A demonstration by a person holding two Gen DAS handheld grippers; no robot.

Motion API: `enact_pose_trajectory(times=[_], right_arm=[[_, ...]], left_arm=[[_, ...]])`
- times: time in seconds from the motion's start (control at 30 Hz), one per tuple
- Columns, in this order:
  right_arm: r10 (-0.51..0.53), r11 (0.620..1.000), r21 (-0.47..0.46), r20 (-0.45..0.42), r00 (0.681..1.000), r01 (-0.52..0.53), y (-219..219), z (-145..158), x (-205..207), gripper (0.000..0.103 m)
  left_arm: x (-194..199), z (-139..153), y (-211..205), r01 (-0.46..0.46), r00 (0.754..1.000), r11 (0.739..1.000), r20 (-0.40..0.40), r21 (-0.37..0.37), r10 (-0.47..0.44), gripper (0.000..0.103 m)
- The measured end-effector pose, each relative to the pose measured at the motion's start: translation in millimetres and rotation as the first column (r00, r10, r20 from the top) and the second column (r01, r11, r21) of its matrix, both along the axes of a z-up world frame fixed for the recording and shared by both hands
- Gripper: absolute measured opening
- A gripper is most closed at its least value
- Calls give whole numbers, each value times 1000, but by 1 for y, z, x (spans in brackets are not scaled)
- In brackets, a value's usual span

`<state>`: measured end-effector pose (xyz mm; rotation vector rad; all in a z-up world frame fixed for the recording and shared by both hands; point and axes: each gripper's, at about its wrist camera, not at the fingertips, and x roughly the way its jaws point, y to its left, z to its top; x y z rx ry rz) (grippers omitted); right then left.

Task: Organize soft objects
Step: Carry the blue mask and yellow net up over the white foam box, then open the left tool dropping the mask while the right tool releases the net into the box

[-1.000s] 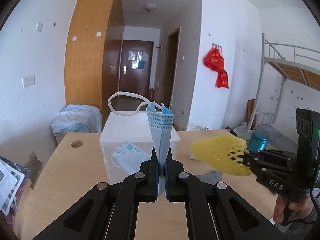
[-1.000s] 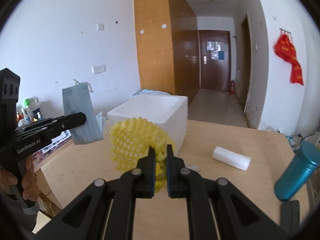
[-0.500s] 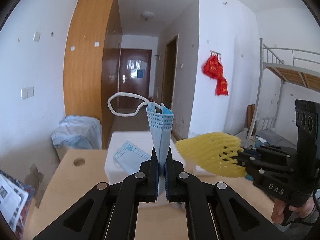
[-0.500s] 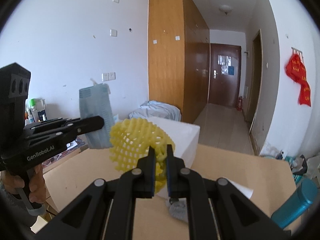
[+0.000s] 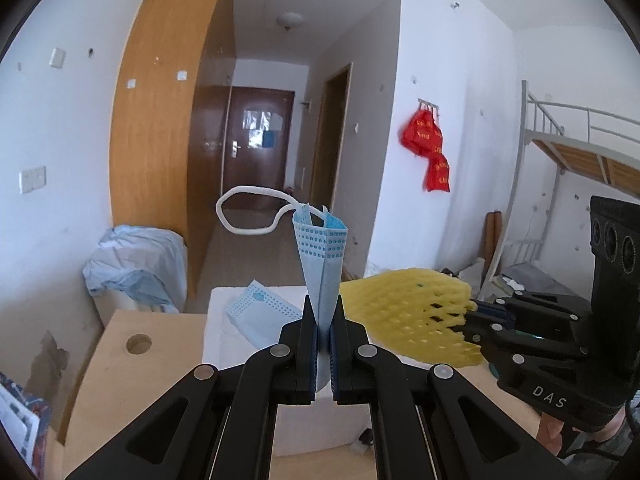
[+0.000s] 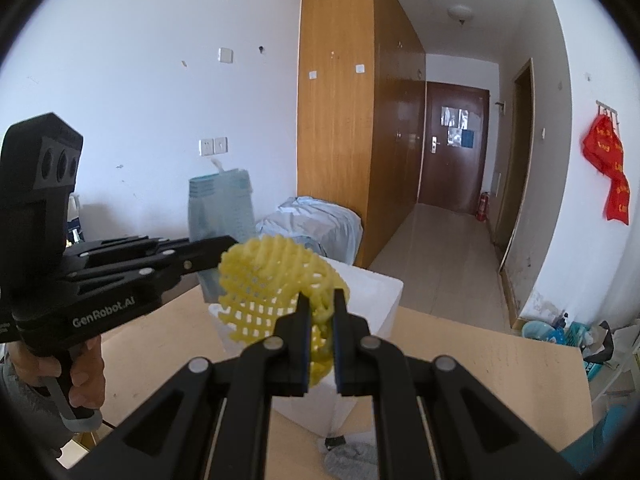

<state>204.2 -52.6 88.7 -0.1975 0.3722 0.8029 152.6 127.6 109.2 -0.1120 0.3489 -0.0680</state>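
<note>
The left gripper (image 5: 323,322) is holding a folded blue face mask (image 5: 321,258), its jaws clamped together on the mask's lower edge so the mask is standing upright above them, with its white ear loop (image 5: 248,216) curling out up and to the left of the jaws. Just beyond and below the jaws, a white foam box (image 5: 224,332) is sitting on the wooden counter (image 5: 116,364), and a second blue mask (image 5: 260,316) is lying in the box, slightly left of the jaws.

The right gripper (image 6: 320,322) is gripping a yellow foam net sleeve (image 6: 276,280), its jaws closed on the sleeve's near edge while the rest is spreading up and to the left of them. The sleeve is hanging over the foam box, which is lying directly ahead of and beneath the right jaws. Seen from the left wrist, the sleeve is floating just right of the left jaws, near the mask; whether they are touching cannot be told.
</note>
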Motion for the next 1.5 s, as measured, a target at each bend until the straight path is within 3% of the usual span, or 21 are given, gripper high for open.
enact_pose_trajectory(times=[0.37,0.57,0.87,0.97,1.13,1.23,1.5], right_arm=[[-1,999,-48,-35,999,-1,19,-17,28,11],[3,999,-52,-43,999,-5,21,-16,30,11],[10,998,-54,-61,998,-14,30,-19,40,11],[14,999,-52,-59,998,-17,31,-19,39,11],[12,999,-51,-60,998,-16,31,-19,40,11],[11,998,-54,-60,998,-15,32,-19,40,11],[35,997,-62,-69,997,-40,47,-21,42,11]], left_arm=[[51,-23,15,11,997,999,-71,-38,-14,5],[64,-36,16,33,995,998,-97,-51,-38,5],[65,-40,20,-10,993,999,-120,-37,5,9],[66,-43,20,-2,992,999,-127,-40,-3,14],[60,-42,27,-31,995,998,-99,-49,27,61],[54,-39,31,-46,997,997,-71,-58,42,78],[39,-37,32,-98,995,995,-33,-27,97,81]])
